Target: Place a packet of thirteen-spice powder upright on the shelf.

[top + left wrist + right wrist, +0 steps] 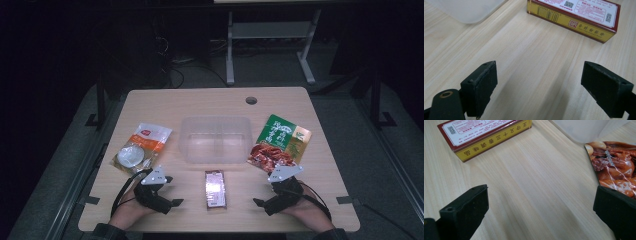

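A red and yellow box (216, 189) lies flat near the table's front edge, between my two grippers. My left gripper (173, 190) rests on the wood to its left, jaws wide apart and pointing toward the box. In the left gripper view the left gripper (541, 85) stands open over bare wood, with the box (574, 15) farther off. My right gripper (263, 193) sits to the right of the box, also open. In the right gripper view the right gripper (541, 212) holds nothing, with the box (484, 135) ahead at the left.
A clear plastic container (215, 140) stands mid-table behind the box. An orange and white food packet (141, 147) lies to its left, a green and red meat packet (279, 141) to its right, close to my right jaw (616, 167). The table (190, 105) has a cable hole (251, 100).
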`<state>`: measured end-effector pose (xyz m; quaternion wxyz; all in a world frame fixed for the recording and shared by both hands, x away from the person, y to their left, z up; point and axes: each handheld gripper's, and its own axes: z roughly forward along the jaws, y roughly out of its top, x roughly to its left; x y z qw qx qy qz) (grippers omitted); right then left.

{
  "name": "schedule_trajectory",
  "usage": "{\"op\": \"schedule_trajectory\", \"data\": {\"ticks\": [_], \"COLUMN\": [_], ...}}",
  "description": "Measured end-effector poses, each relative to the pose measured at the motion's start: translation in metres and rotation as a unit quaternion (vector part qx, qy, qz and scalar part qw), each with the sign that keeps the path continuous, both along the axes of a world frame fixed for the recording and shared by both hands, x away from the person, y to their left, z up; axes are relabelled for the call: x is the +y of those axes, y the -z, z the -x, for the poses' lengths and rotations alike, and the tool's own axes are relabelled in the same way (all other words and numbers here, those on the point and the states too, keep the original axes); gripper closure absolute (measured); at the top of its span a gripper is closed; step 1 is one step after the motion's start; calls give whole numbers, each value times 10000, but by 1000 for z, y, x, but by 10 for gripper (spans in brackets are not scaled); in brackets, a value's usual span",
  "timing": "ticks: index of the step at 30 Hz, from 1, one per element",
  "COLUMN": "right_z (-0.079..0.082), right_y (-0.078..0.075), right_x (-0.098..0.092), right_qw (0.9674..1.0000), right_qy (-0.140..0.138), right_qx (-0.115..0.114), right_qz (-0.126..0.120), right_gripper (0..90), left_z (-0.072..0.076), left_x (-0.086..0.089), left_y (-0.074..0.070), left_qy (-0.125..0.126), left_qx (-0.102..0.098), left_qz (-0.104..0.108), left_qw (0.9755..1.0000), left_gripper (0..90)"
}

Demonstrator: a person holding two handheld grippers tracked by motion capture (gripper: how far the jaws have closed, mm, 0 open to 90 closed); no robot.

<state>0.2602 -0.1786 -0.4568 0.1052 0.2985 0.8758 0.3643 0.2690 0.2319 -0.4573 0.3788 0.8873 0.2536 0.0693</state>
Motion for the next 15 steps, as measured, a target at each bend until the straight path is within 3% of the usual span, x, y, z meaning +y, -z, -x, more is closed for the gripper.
{"op": "schedule_trajectory", "data": {"ticks": [2,9,10,14,15], "right_z": [-1,-4,-4,-1,-1], "right_y": [0,-1,-2,-7,-7], "right_x": [0,-4,-4,2,2], "right_qw": [10000,9997,9995,9988,9988], "right_qy": [19,18,-7,-225,-225], "right_qx": [5,98,144,99,99], "right_qz": [-7,-245,-291,-420,-420], "right_gripper": [0,143,159,367,367], "left_z": [0,-3,-3,-3,-3], "left_x": [0,-2,-3,-3,-3], "left_y": [0,-1,-1,-1,-1], "left_qy": [9,22,-18,54,62], "left_qx": [6,25,1,8,4], "left_qz": [13,-46,55,-43,-41], "left_qw": [10000,10000,10000,10000,10000], "left_gripper": [132,133,133,136,136]}}
